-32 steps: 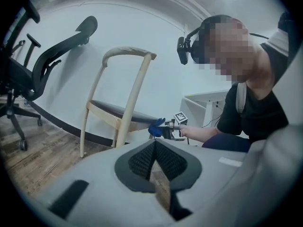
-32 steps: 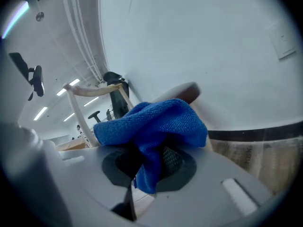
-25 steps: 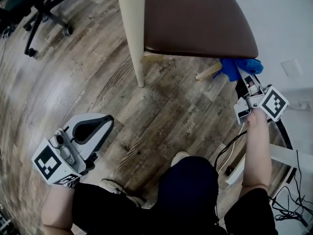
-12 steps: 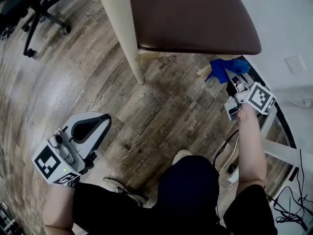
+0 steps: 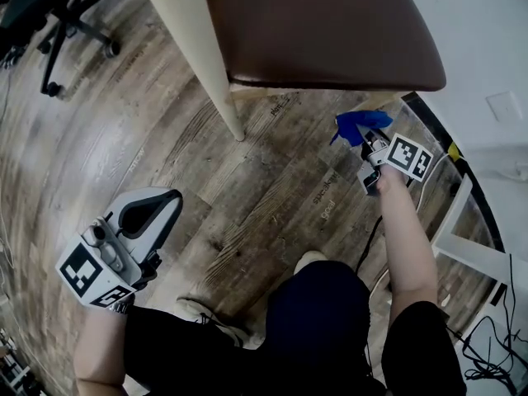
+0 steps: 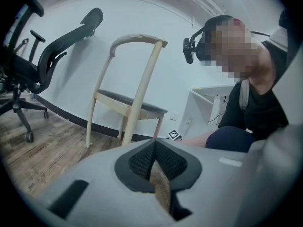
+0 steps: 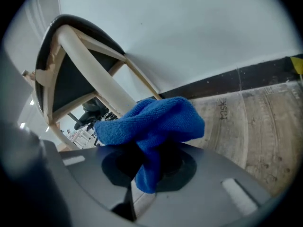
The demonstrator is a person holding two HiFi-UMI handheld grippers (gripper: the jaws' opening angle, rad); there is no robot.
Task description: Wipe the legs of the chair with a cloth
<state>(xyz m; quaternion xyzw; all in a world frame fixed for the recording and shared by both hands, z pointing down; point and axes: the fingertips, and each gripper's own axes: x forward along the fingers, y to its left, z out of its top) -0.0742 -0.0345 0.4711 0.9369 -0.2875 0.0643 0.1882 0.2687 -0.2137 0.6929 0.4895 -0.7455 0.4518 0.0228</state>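
Observation:
The chair has a brown seat and cream wooden legs; its front leg slants to the floor. My right gripper is shut on a blue cloth low by the seat's right corner, where the cloth hides a rear leg's foot. In the right gripper view the cloth bunches over the jaws in front of a cream leg; contact cannot be told. My left gripper hangs shut and holds nothing, well left of the chair. Its view shows the whole chair.
A black office chair stands on the wood floor at the far left. White furniture framing and cables lie at the right by the white wall with its dark baseboard. The person's legs fill the bottom centre.
The right gripper has carried the cloth leftward and down along the slanted rear leg to its foot. The left gripper has barely moved.

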